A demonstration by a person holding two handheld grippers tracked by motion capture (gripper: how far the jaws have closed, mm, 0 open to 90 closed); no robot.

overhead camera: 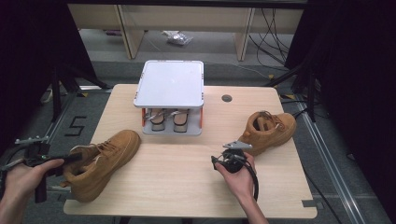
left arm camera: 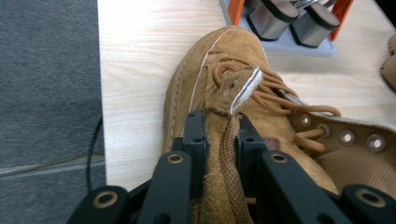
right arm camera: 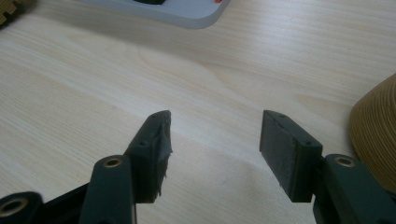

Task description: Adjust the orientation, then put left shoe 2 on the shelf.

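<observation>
— So how far along is it?

— Barely begun, I'd say. The left tool (left arm camera: pixel 219 140) is clamped on the tongue and lace of the near tan boot (overhead camera: pixel 100 161), which lies at the table's (overhead camera: pixel 187 186) left front edge.

— And the other?

— The right tool (right arm camera: pixel 215 140) hangs open over bare wood, holding nothing. The second boot (overhead camera: pixel 268 130) sits just beyond it, untouched; the shoe rack (overhead camera: pixel 170 84) holds one pair.

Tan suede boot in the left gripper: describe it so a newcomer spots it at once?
Start at the pale wooden table and its grey two-tier shoe rack at the back centre. In front of the rack on the left lies the tan suede lace-up boot, near the table's front corner. Unlike the matching boot on the right, its tongue is pinched by the left gripper.
</observation>
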